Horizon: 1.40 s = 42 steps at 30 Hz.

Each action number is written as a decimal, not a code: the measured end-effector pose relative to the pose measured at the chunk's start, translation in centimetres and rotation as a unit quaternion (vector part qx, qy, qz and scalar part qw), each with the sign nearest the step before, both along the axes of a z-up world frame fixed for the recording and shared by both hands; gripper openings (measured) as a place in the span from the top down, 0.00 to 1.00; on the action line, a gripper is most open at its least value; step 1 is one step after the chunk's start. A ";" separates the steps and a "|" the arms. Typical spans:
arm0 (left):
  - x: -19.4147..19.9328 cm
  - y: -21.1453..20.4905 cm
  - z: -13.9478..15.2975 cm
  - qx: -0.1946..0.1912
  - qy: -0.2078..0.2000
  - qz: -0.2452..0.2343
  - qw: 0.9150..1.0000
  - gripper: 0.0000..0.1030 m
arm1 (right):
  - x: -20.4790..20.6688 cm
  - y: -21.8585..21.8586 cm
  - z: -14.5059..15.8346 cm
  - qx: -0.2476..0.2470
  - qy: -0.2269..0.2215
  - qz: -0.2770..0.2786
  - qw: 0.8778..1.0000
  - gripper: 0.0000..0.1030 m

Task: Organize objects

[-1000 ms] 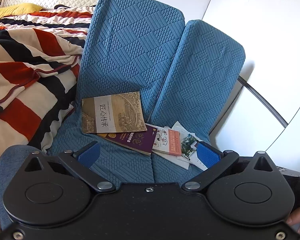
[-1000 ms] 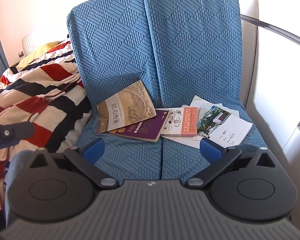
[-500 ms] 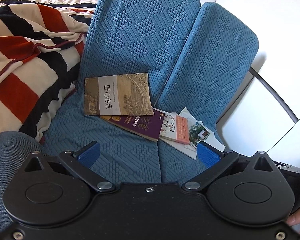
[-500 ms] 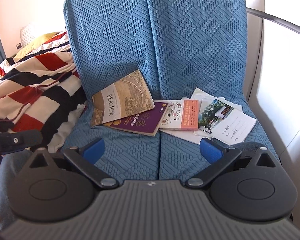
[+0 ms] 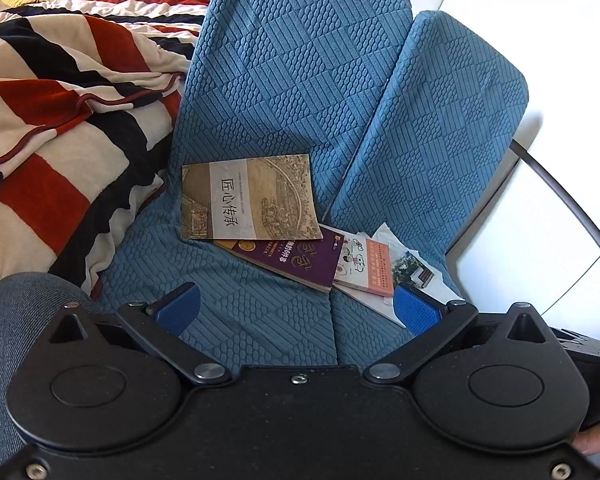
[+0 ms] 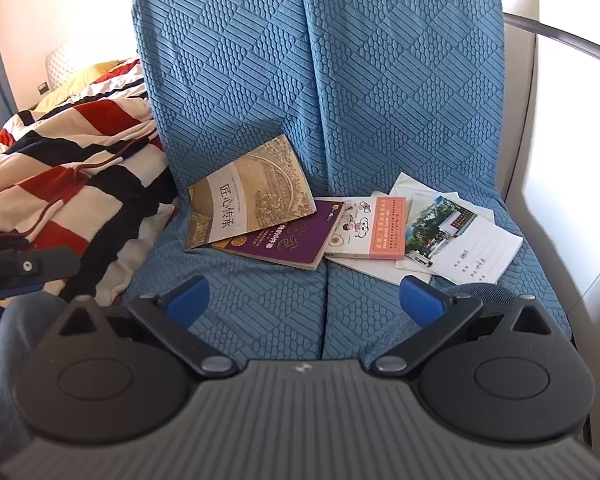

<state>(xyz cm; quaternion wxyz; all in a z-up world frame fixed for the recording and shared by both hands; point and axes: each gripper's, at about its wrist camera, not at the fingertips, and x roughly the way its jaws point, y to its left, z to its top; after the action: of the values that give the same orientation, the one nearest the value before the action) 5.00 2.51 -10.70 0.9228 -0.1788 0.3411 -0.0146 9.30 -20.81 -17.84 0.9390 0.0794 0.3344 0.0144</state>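
Left gripper (image 5: pixel 296 310) and right gripper (image 6: pixel 304 300) both spread wide, empty — above the blue sofa seat (image 6: pixel 240 300). Tan book (image 6: pixel 248 204) overlaps purple book (image 6: pixel 288 246); orange booklet (image 6: pixel 370 228) and notebook (image 6: pixel 460 240) alongside, touching.

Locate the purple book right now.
In the right wrist view the purple book lies mid-seat on the blue sofa, under the tan book, overlapping the orange-edged booklet.

Blue quilted seat (image 6: pixel 260 300) carries overlapping books: tan book (image 6: pixel 248 200) on top of purple book (image 6: pixel 288 244), orange booklet (image 6: pixel 372 228), white papers (image 6: pixel 472 248) at right. Striped blanket (image 6: pixel 60 168) touches seat's left edge.
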 end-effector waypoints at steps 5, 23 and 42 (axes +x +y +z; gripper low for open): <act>0.5 0.3 -0.5 -0.004 -0.002 0.003 1.000 0.00 | 0.5 0.1 -0.1 0.007 -0.007 0.017 1.000 0.00; 4.1 1.5 -3.4 0.000 -0.006 -0.003 1.000 0.00 | 3.9 -0.2 -2.2 0.009 -0.031 0.018 0.999 0.00; 11.2 2.6 -7.6 0.008 -0.046 0.007 0.999 0.00 | 8.6 -0.5 -4.3 -0.008 -0.049 -0.009 0.999 0.06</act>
<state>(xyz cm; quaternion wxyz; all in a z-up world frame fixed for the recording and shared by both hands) 16.23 5.09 -18.28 0.9387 -0.1731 0.2976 -0.0141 17.93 -21.34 -22.09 0.9549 0.0742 0.2874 0.0074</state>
